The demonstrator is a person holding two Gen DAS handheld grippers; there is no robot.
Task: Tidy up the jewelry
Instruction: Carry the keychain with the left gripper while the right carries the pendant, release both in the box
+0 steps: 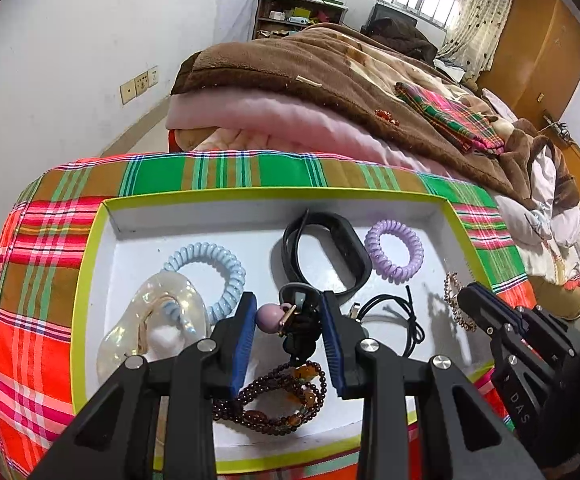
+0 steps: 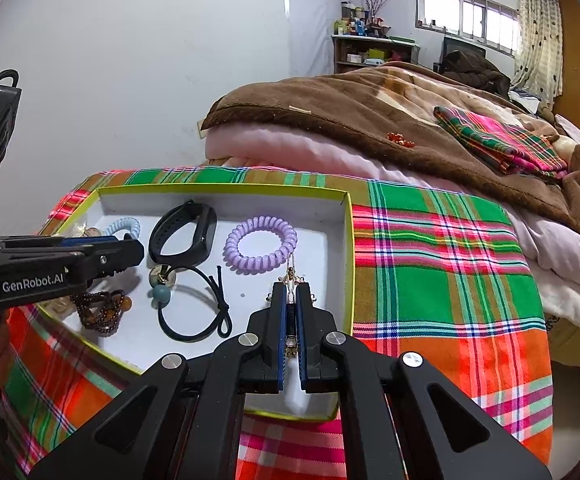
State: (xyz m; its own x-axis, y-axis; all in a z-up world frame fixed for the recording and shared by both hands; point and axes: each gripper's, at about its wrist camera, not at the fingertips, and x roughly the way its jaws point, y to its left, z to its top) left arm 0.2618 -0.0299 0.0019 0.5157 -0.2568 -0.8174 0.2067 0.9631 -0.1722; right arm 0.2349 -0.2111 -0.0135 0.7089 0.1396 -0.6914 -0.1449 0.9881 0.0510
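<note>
A thin gold chain (image 2: 290, 270) is pinched between the closed jaws of the right gripper (image 2: 290, 300); its long axis is aligned with the fingers, and its free end points toward the lilac coil hair tie (image 2: 261, 249), which it appears to touch. The chain is held above the near right part of a shallow white tray with a yellow-green rim (image 1: 86, 264), which is set on a plaid cloth (image 2: 430, 248).

The left gripper (image 1: 289, 320) is held part open, and a knotted black cord carrying a pink bead (image 1: 269, 317) is seen between its blue pads; whether the pads press on it cannot be told. Also contained in the tray are a pale blue coil tie (image 1: 214, 270), a black wristband (image 1: 330, 248), a black elastic loop (image 2: 198, 304), a dark beaded bracelet (image 1: 286, 400) and a clear shell-like piece (image 1: 150, 328).
</note>
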